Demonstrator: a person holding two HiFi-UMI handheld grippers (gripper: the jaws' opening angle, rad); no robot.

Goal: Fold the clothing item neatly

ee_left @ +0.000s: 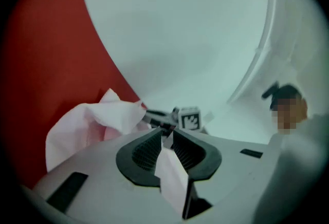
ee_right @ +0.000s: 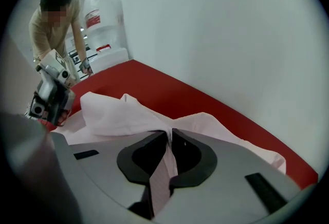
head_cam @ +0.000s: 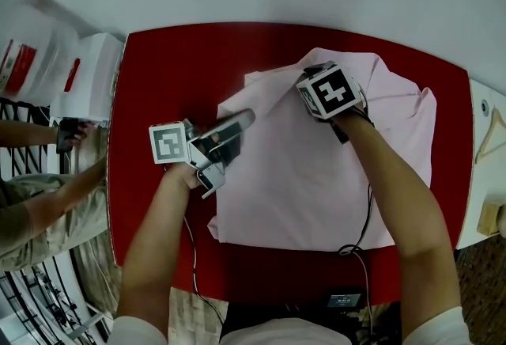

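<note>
Left claw (ee_left: 165, 141) and right claw (ee_right: 169, 138) each pinch the pink shirt (head_cam: 316, 193) on the red table (head_cam: 174, 66)

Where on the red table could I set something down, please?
Bare red tabletop lies left of the pale pink shirt and along the far edge behind it. The shirt, clamped by left gripper and right gripper, crowds the middle and right.

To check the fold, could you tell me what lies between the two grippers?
Only a stretch of the pink shirt, seen in the head view.
</note>
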